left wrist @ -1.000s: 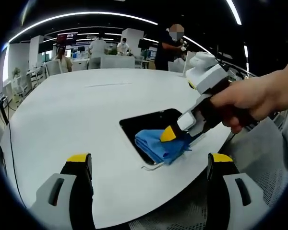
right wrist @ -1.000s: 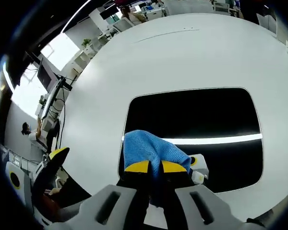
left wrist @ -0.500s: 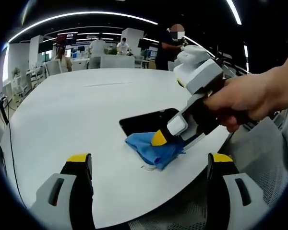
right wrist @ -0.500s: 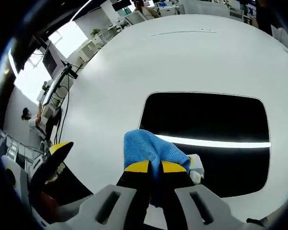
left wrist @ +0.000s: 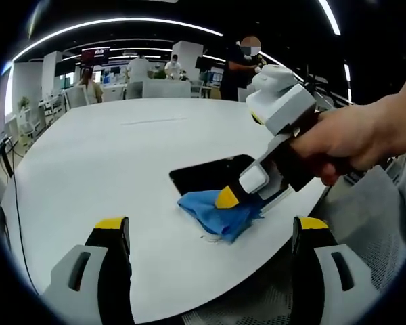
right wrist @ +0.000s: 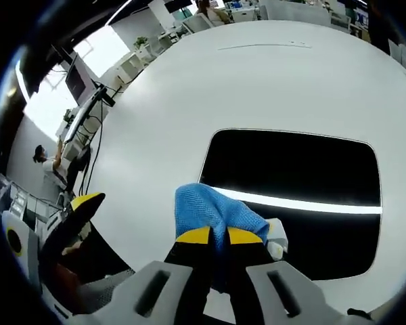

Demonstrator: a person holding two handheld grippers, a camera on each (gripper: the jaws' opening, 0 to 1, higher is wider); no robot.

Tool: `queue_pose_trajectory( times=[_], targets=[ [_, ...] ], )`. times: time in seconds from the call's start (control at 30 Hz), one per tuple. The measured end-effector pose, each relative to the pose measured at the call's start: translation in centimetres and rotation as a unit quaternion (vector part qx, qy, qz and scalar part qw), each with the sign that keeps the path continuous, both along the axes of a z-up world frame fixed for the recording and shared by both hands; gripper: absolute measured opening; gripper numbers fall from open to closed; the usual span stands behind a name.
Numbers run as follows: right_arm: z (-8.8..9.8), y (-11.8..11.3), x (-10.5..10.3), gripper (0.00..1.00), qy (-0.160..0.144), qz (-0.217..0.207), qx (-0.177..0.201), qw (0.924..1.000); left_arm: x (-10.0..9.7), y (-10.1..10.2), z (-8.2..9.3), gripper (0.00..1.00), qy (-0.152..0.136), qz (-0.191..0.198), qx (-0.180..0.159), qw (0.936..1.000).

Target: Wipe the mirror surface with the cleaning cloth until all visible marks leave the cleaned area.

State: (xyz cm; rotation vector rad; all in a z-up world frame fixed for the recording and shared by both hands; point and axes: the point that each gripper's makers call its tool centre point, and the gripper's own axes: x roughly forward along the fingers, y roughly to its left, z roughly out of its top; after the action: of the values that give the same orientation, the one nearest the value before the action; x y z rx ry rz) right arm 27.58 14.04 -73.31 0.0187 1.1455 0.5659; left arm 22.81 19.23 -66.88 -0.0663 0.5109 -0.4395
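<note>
A dark rectangular mirror (right wrist: 304,176) lies flat on the white table (right wrist: 189,101), reflecting a bright ceiling light strip. My right gripper (right wrist: 213,235) is shut on a blue cleaning cloth (right wrist: 210,210), pressing it on the mirror's near left corner. In the left gripper view the same right gripper (left wrist: 227,198), held by a hand (left wrist: 365,139), pins the blue cloth (left wrist: 213,210) at the mirror (left wrist: 206,176) edge. My left gripper (left wrist: 213,227) stands open near the table's front, its yellow-tipped fingers (left wrist: 111,227) wide apart with nothing between them.
The round white table (left wrist: 108,149) stretches away behind the mirror. Several people, desks and monitors stand in the office beyond the far edge. A grey mesh chair (left wrist: 372,223) sits at the right. The left gripper's yellow tip (right wrist: 81,203) shows at the table's left edge.
The right gripper slid the cloth toward the mirror's near left corner, and it has since edged slightly back. The left gripper has stayed where it was.
</note>
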Motion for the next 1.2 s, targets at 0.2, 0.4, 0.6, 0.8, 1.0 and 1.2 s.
queue_pose_trajectory(
  times=[0.2,0.4,0.6,0.8,1.0,1.2],
  targets=[
    [-0.1,0.1,0.8,0.02,-0.005,0.006,-0.005,1.0000,0.0,0.1,0.0,0.99,0.000,0.003,-0.003,1.0000],
    [0.0,0.2,2.1,0.02,-0.009,0.014,-0.008,0.9998,0.0,0.0,0.1,0.99,0.001,0.001,-0.005,1.0000],
    [0.0,0.1,4.0,0.02,-0.012,0.013,-0.010,0.9998,0.0,0.0,-0.1,0.99,0.003,-0.001,-0.004,1.0000],
    [0.0,0.3,5.4,0.02,-0.012,0.025,-0.012,0.9995,-0.1,-0.1,-0.1,0.99,0.004,-0.001,-0.005,1.0000],
    [0.1,0.7,6.5,0.02,-0.017,0.038,-0.020,0.9989,-0.1,0.0,-0.1,0.99,0.005,0.005,-0.010,0.9999],
    [-0.1,1.2,7.7,0.02,-0.018,0.042,-0.023,0.9987,-0.1,-0.1,-0.1,0.99,0.005,0.002,-0.012,0.9999]
  ],
)
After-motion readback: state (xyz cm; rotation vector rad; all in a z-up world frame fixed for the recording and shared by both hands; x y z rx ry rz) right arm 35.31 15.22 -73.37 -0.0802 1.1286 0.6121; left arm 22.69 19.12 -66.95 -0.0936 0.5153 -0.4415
